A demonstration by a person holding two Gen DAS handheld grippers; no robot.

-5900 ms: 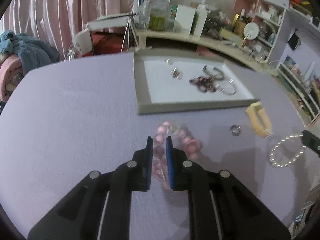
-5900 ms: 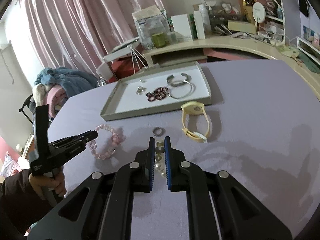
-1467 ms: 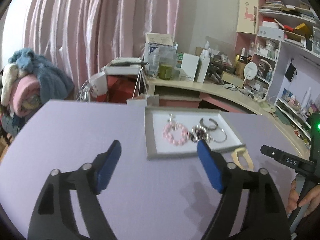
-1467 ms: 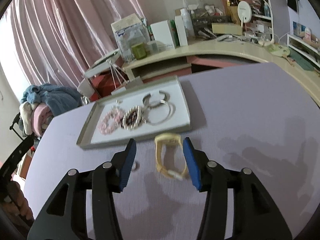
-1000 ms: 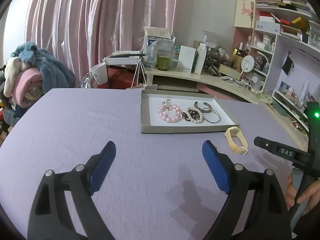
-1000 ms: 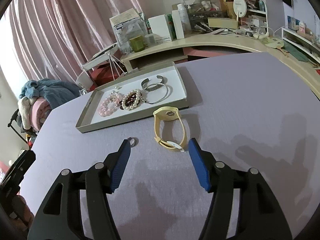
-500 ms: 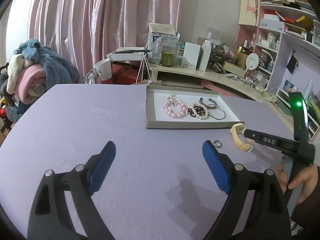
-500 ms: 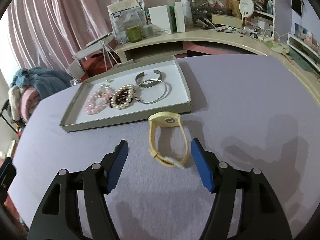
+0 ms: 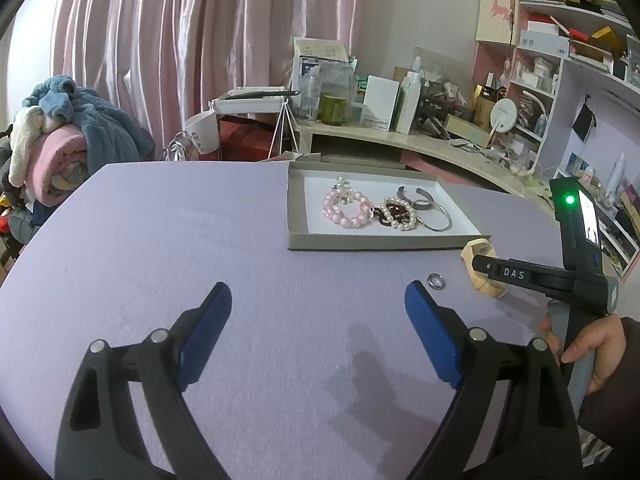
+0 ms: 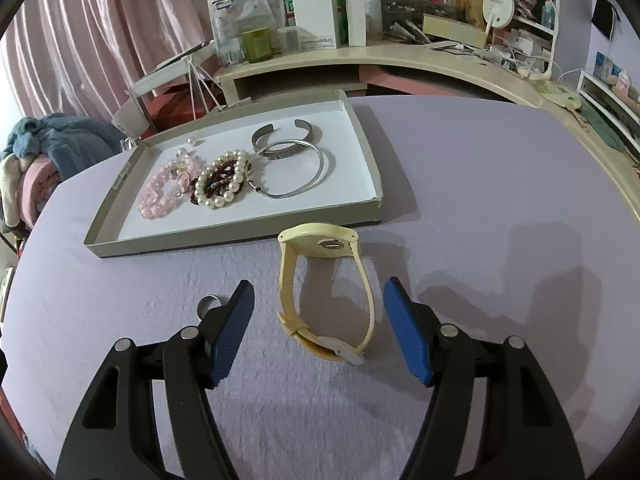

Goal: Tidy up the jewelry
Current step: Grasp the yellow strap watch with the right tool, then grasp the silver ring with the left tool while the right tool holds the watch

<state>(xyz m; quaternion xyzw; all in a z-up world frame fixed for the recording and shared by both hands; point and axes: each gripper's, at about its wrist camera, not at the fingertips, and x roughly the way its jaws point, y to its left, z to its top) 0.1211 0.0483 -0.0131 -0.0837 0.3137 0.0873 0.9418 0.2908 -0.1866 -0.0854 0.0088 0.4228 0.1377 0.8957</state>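
Note:
A grey tray [image 10: 236,240] with a white floor holds a pink bead bracelet [image 10: 160,192], a pearl bracelet [image 10: 224,180] and silver bangles [image 10: 296,160]. A yellow watch [image 10: 324,292] lies on the purple table in front of the tray, between the open jaws of my right gripper [image 10: 318,328]. A silver ring [image 10: 209,305] lies by the right gripper's left fingertip. My left gripper [image 9: 318,332] is open and empty above bare table; its view shows the tray [image 9: 372,242], the ring [image 9: 436,281], the watch [image 9: 482,276] and the right gripper [image 9: 520,274].
A cluttered desk [image 10: 360,52] with boxes and bottles curves behind the table. A pile of blankets [image 9: 60,140] lies at the far left. Shelves [image 9: 560,60] stand at the right. Pink curtains hang behind.
The pink and pearl bracelets now lie in the tray. Both grippers have opened. The right gripper has moved down and forward so the yellow watch sits between its jaws.

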